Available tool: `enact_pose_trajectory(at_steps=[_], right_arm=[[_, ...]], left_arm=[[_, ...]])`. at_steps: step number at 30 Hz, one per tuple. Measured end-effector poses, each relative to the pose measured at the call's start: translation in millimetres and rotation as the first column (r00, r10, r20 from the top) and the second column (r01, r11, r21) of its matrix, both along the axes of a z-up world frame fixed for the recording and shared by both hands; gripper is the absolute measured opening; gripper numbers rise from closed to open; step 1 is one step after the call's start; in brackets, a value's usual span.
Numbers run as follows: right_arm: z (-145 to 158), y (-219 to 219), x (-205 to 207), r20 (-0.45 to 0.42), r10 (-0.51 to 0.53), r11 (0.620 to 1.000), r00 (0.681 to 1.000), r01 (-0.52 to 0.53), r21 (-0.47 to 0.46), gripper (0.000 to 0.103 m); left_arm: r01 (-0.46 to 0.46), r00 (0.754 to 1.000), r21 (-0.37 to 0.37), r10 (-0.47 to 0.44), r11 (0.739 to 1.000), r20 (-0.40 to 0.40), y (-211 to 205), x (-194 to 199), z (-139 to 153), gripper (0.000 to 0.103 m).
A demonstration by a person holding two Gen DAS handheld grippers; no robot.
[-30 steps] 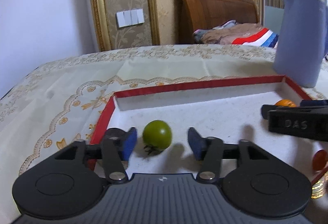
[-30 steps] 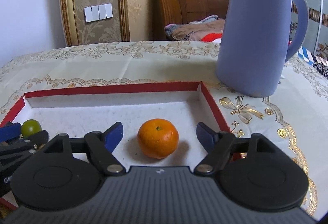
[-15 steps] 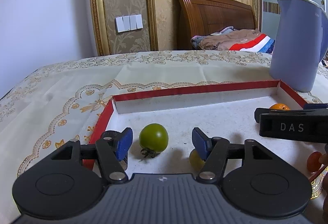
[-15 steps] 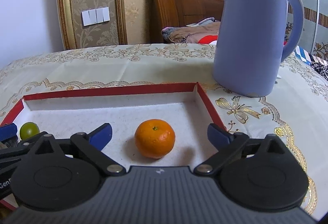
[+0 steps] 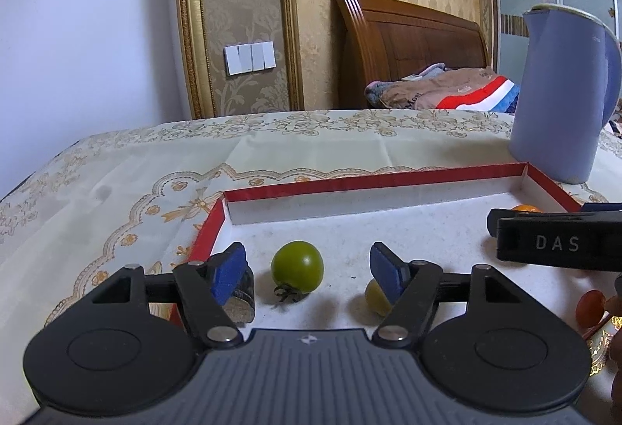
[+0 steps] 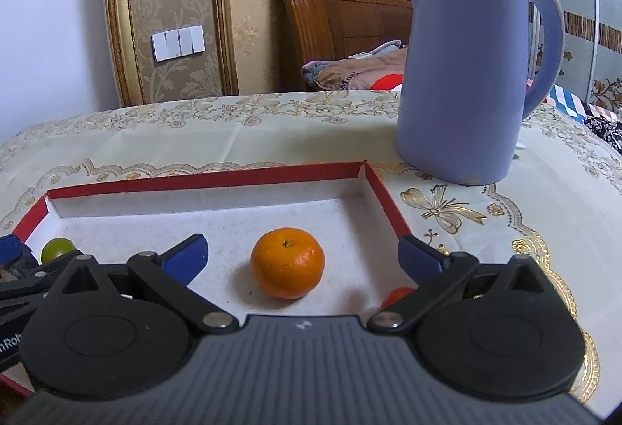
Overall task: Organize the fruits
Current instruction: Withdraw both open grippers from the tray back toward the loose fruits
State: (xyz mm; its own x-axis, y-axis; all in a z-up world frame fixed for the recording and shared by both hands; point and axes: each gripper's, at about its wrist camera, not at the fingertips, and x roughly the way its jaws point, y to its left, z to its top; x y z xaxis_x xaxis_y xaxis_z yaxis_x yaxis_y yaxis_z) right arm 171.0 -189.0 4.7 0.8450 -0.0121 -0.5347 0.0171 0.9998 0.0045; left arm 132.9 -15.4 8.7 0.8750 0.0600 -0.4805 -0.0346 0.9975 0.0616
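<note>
Left gripper [image 5: 307, 269] hangs over the box's [image 5: 381, 178] near-left corner, jaws opening, pads clear of the green tomato [image 5: 297, 267] that sits on the box floor between them. Not gripped, gap on both sides. Right gripper [image 6: 303, 254] is spread wide and its jaws are opening too, w/ the orange [image 6: 287, 263] sitting free between the pads, near the box's right wall.

What only the left cam shows: a yellowish fruit [image 5: 375, 294] half hidden behind the right pad, and some dark round thing [image 5: 243, 298] behind the left pad by the box's left wall, can't tell what it is. It also catches a red fruit [image 5: 591, 306] at the near-right edge, plus the right gripper side-on and just the top of the orange behind it.

Right cam only: the full orange, a sliver of the red fruit under its right finger, and the gold bow print on the tablecloth [image 6: 447, 205] outside the box's right wall.

Both see the blue kettle [image 6: 466, 83], standing on the cloth past the box's far-right corner.
</note>
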Motion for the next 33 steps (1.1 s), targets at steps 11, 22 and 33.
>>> enact_pose_trajectory(at_steps=[11,22,33], right_arm=[[3.3,-7.8,-17.6,0.024,-0.005,1.0,1.0,0.004,0.026,0.103],[7.0,-16.2,-50.7,0.052,0.01,0.998,0.999,-0.013,0.063,0.103],[7.5,-29.0,-103.1,0.077,0.037,0.993,0.996,-0.045,0.107,0.103]], left_arm=[[-0.027,0.999,-0.08,0.028,0.996,0.014,15.6,-20.6,5.2,0.071],[-0.014,1.0,-0.093,0.016,0.996,0.014,18.0,-43.6,4.8,0.071],[-0.002,1.0,-0.076,0.003,0.997,0.021,15.4,-68.8,2.9,0.071]])
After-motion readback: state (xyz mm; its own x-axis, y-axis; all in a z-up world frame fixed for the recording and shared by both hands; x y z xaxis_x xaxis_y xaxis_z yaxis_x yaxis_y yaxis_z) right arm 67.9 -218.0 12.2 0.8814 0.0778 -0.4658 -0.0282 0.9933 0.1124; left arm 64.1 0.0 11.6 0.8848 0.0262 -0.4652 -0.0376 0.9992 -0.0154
